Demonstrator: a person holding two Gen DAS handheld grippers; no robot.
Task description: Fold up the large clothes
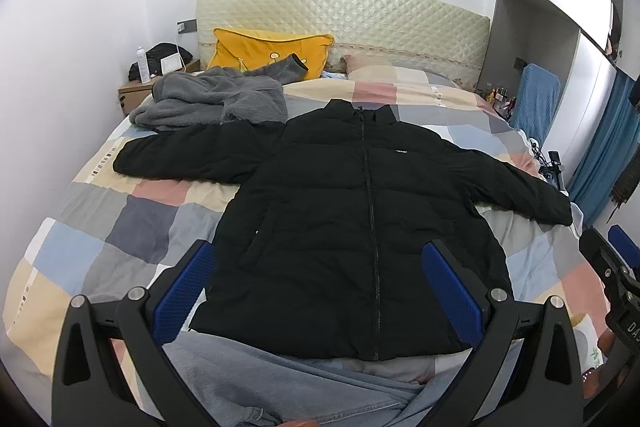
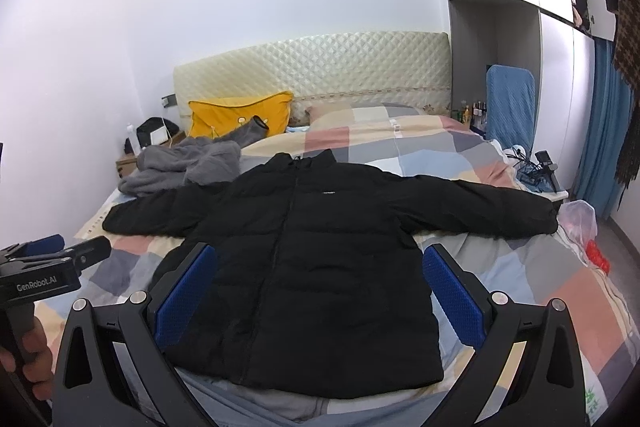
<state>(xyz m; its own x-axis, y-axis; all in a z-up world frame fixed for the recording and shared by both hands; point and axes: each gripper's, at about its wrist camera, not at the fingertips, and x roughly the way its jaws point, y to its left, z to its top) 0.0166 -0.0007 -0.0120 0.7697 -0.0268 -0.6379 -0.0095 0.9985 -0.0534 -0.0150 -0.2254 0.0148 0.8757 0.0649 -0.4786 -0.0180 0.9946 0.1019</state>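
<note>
Here, a black puffer jacket (image 1: 360,227) lies face-up and zipped on the checked bed (image 1: 132,227), sleeves spread to both sides, hem toward the viewer over some grey-blue cloth (image 1: 300,379). L gripper (image 1: 320,291) and R gripper (image 2: 320,291) both hover above the hem w/ fingers wide apart, holding nothing. Handling (judged): padded fabric, light but bulky, soft, springy, prob. slippery shell; folds may puff back open. Best holds: a cuff (image 2: 536,223) or shoulder seam to bring a sleeve across the chest, then hem corners. A grey fleece (image 1: 212,99) touches the far sleeve; yellow pillow (image 1: 272,51) behind. L view alone shows the R gripper at its edge; R view alone shows a hand (image 2: 28,351) on the L gripper's handle, plus a plastic bag (image 2: 580,223) near the cuff.
</note>
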